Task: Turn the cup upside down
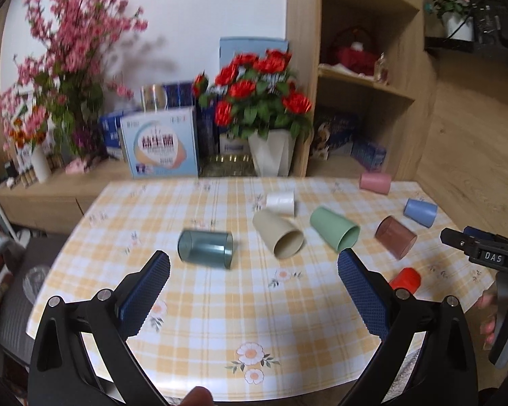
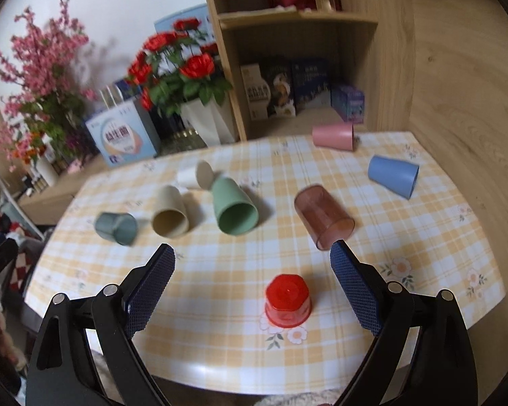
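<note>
A red cup (image 2: 288, 302) stands upside down on the checked tablecloth (image 2: 220, 287), between and just beyond my right gripper's (image 2: 252, 253) open fingers. Several cups lie on their sides: clear brown (image 2: 323, 216), green (image 2: 235, 208), beige (image 2: 170, 215), grey-blue (image 2: 115, 226), white (image 2: 189, 176), blue (image 2: 393, 175), pink (image 2: 333, 136). My left gripper (image 1: 254, 262) is open and empty above the table, short of the grey-blue cup (image 1: 205, 248) and beige cup (image 1: 278, 234). The red cup (image 1: 405, 279) shows behind its right finger.
A wooden shelf unit (image 2: 304, 50) and wood wall stand behind and right of the table. A low cabinet holds flower vases (image 1: 271, 155) and boxes (image 1: 161, 143). The right hand-held gripper body (image 1: 484, 253) shows at the left view's right edge.
</note>
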